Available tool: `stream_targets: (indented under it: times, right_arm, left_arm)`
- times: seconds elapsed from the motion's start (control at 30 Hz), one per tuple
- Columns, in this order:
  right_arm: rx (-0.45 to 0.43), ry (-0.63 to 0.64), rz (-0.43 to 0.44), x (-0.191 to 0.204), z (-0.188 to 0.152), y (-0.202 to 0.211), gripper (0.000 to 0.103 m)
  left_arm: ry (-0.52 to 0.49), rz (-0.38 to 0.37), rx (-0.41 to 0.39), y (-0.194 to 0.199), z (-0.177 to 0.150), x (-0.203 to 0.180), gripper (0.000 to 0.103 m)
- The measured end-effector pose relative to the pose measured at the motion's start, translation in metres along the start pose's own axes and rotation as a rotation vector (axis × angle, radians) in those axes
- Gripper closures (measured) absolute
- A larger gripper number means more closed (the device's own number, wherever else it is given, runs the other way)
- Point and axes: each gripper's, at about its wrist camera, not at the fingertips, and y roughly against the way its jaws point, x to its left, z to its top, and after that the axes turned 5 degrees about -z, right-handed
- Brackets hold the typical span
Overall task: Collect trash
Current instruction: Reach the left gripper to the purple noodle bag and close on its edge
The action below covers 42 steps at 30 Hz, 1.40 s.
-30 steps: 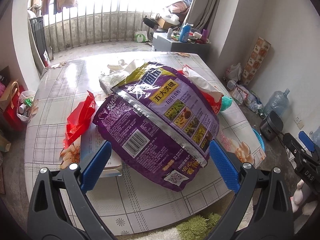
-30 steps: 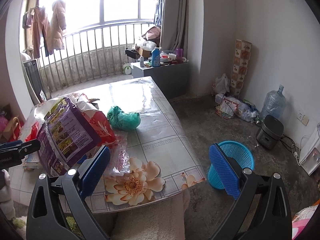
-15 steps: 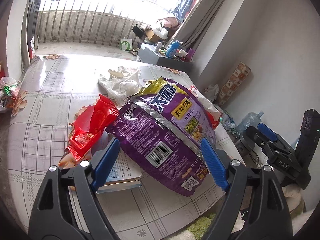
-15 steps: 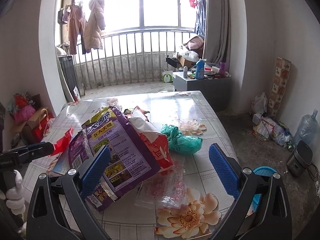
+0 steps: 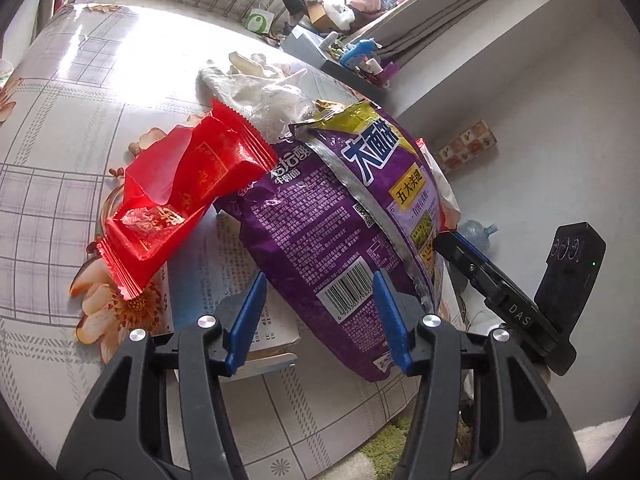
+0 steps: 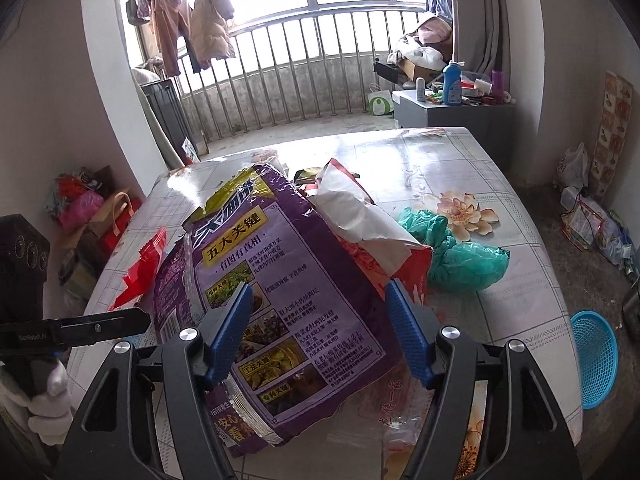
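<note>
A big purple snack bag (image 5: 340,220) (image 6: 288,280) lies on top of other litter on the table (image 5: 60,120). My left gripper (image 5: 320,280) comes at its barcode end; its jaws are closing with the bag's lower edge between them, and no pad visibly presses. My right gripper (image 6: 316,286) comes from the other side; its jaws are also closing around the bag's printed face, without a clear squeeze. Each gripper shows in the other's view: the right gripper (image 5: 480,264) and the left gripper (image 6: 100,326). A red wrapper (image 5: 180,204) leans on the bag's left side.
A red-and-white bag (image 6: 360,220) lies under the purple one, next to a green plastic bag (image 6: 460,256). Crumpled white plastic (image 5: 260,88) sits behind, and a booklet (image 5: 224,280) lies beneath. A blue basket (image 6: 596,364) stands on the floor by the table edge (image 6: 560,320). A white-gloved hand (image 6: 44,400) is at the left.
Both grippers dropped and closed in on the purple bag, and their jaws narrowed. The right view swung left, from the blue basket and table corner onto the bag.
</note>
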Motion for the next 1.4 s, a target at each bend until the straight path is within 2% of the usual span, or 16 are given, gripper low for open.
stream_targets:
  times: [0.1,0.23,0.33,0.5,0.6,0.7,0.77,0.87,1.03,1.1,1.17,1.4]
  right_arm:
    - [0.033,-0.016,0.009,-0.001,-0.003,-0.01,0.043]
    - [0.046,-0.031,0.016,-0.002,-0.002,-0.016,0.043]
    - [0.051,-0.044,0.025,-0.005,-0.001,-0.018,0.044]
    - [0.055,-0.054,0.025,-0.007,0.001,-0.018,0.044]
    - [0.057,-0.065,0.031,-0.011,0.0,-0.018,0.044]
    - [0.056,-0.07,0.038,-0.014,-0.001,-0.02,0.044]
    - [0.057,-0.079,0.043,-0.017,-0.001,-0.02,0.044]
    - [0.061,-0.091,0.042,-0.021,-0.002,-0.021,0.044]
    - [0.07,-0.107,0.052,-0.028,-0.002,-0.024,0.047]
    - [0.069,-0.107,0.054,-0.029,-0.003,-0.024,0.047]
    - [0.071,-0.113,0.059,-0.031,-0.003,-0.025,0.048]
    - [0.075,-0.127,0.086,-0.034,-0.006,-0.024,0.051]
  left_arm:
    - [0.018,-0.053,0.01,-0.009,0.004,0.008,0.052]
    - [0.055,-0.212,0.014,-0.013,0.008,0.017,0.052]
    - [0.055,-0.292,0.03,-0.019,0.01,0.017,0.052]
    - [-0.02,-0.233,0.076,-0.025,0.007,-0.002,0.052]
    - [-0.074,-0.222,0.158,-0.029,0.001,-0.017,0.051]
    - [-0.11,-0.154,0.227,-0.038,-0.007,-0.03,0.047]
    - [-0.104,-0.085,0.252,-0.043,-0.015,-0.036,0.043]
    - [-0.063,-0.078,0.247,-0.052,-0.018,-0.045,0.038]
    - [-0.03,-0.015,0.268,-0.074,-0.019,-0.055,0.037]
    - [-0.017,-0.012,0.255,-0.079,-0.02,-0.057,0.037]
    - [-0.021,-0.03,0.209,-0.075,-0.018,-0.057,0.037]
    - [-0.081,-0.224,0.033,-0.04,-0.012,-0.081,0.039]
